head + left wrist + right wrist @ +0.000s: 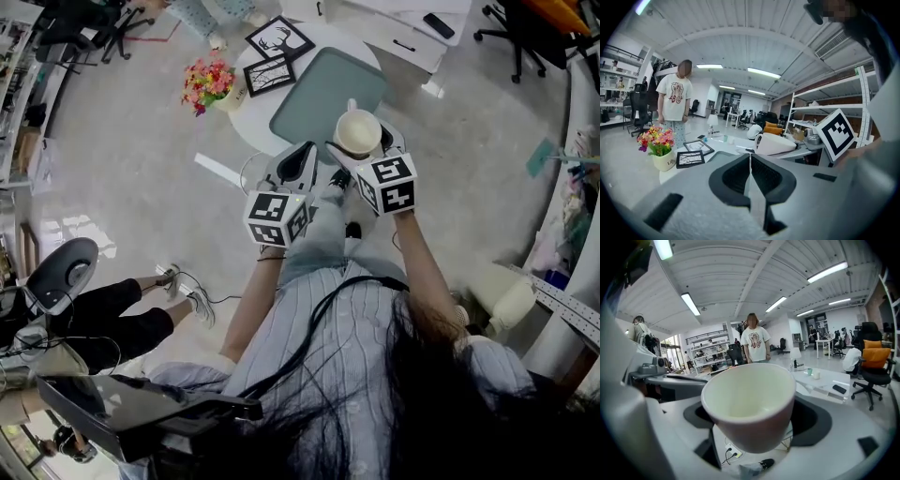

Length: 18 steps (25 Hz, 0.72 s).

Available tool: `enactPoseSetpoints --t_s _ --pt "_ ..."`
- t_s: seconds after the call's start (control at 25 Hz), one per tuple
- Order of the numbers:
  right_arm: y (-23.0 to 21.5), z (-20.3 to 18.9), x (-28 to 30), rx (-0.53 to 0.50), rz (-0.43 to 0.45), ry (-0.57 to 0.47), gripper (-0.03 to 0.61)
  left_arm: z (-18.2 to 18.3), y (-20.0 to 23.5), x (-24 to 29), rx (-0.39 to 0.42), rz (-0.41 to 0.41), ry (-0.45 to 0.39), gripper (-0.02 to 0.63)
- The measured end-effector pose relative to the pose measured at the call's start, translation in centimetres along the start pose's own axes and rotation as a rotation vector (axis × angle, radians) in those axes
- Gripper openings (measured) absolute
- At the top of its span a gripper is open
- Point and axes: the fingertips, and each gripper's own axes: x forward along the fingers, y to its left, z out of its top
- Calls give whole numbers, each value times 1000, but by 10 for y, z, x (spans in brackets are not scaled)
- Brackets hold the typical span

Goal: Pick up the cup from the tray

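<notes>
Cup (358, 132) is pinched in the right gripper (364, 155), held above the near edge of the grey tray (314, 98) on the round white table (246, 127). The left gripper (298, 167) hangs just beside it, jaws pressed together on nothing.

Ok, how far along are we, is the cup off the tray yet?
Done: the cup is clamped in the right gripper and lifted off the teal tray, with floor showing beneath it. In hand: the cup is held upright in the air. The left gripper is shut and empty. Left: apparently nothing for the pick-up itself.
</notes>
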Motion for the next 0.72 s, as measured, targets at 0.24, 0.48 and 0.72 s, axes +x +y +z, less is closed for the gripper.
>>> enactPoseSetpoints --t_s 0.24,0.48,0.72 --pt "26 -2 -32 30 5 -30 436 -13 -19 -28 -9 -12 1 15" --pt "41 -9 -48 79 18 -40 436 -15 -29 -43 0 -27 -9 15" --pt "57 -12 -52 91 22 -35 436 -21 -24 -61 -8 -24 -9 15"
